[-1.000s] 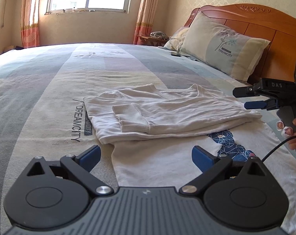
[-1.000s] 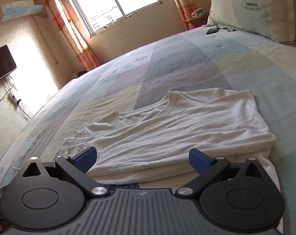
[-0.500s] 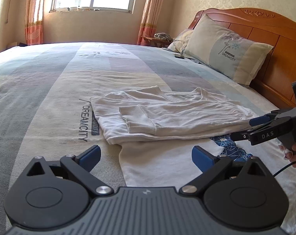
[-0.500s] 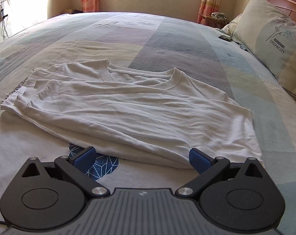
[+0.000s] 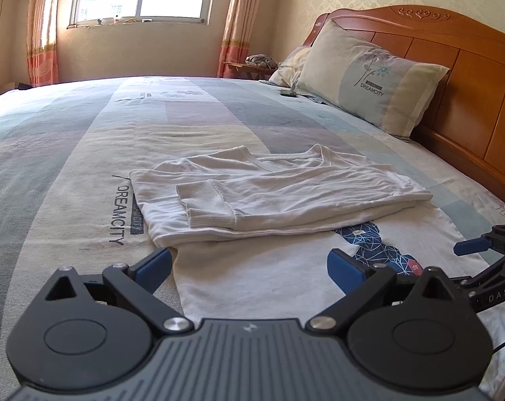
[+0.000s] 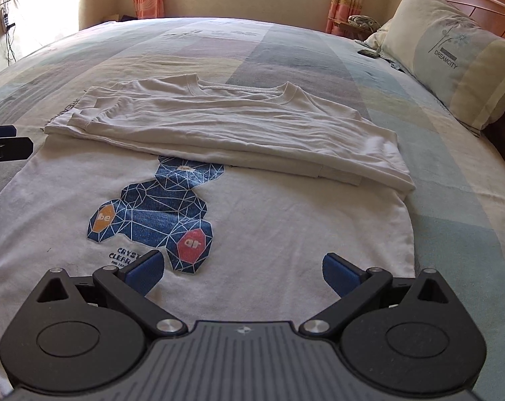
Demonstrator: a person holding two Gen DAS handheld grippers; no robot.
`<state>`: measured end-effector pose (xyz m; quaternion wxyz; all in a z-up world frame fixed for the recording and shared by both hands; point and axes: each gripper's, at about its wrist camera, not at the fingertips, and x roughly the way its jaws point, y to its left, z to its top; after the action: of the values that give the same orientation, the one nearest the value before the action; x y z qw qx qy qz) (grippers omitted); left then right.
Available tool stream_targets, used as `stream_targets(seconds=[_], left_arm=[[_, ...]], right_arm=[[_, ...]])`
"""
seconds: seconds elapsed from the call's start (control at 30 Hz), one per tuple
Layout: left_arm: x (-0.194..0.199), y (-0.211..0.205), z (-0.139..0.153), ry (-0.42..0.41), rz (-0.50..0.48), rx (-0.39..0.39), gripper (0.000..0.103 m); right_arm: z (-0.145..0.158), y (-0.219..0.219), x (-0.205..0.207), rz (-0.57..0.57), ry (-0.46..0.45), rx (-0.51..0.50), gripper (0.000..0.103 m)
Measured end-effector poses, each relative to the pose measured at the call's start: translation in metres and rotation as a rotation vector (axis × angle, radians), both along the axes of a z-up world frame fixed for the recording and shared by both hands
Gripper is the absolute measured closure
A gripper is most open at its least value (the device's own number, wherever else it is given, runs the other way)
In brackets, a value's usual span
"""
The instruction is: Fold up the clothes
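A white T-shirt (image 6: 219, 207) is shown lying flat on the bed (image 6: 453, 220), its upper part with both sleeves already folded down over the chest, collar toward the window. The unfolded lower body, bearing a blue print (image 6: 152, 214), extends toward both grippers; the shirt's long axis runs away from them. The left gripper (image 5: 249, 264) is held spread and empty at the shirt's left edge, the right gripper (image 6: 242, 270) likewise spread and empty above the hem, nearer its right corner. The hem corners appear to be the next grasp points, one per gripper.
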<state>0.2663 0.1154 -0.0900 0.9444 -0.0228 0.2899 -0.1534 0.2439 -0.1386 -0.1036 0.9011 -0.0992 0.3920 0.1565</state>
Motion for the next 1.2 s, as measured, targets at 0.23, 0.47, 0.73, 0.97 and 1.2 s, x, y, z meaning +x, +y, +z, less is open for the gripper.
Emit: stream_targets(seconds=[0.23,0.47,0.73,0.97,1.2], left_arm=[[-0.004,-0.014,0.000,0.004,-0.036,0.032,0.004],[-0.013,-0.026,0.003,-0.001,-0.068,0.074,0.004],[-0.035,-0.044,0.009,-0.034,-0.144,0.110,0.004],[-0.056,-0.058,0.011,-0.055,-0.229,0.137,0.004],[-0.076,-0.064,0.013,-0.096,-0.283,0.170,0.004]], right_arm=[[-0.009,-0.017,-0.019,-0.034,0.055,0.023,0.000],[-0.011,-0.032,-0.044,-0.082,0.059,0.024,0.000],[0.004,-0.024,-0.091,-0.003,-0.011,-0.045,0.000],[0.018,0.025,-0.157,0.314,-0.130,-0.128,0.000],[-0.008,0.086,-0.210,0.591,-0.201,-0.305,0.000]])
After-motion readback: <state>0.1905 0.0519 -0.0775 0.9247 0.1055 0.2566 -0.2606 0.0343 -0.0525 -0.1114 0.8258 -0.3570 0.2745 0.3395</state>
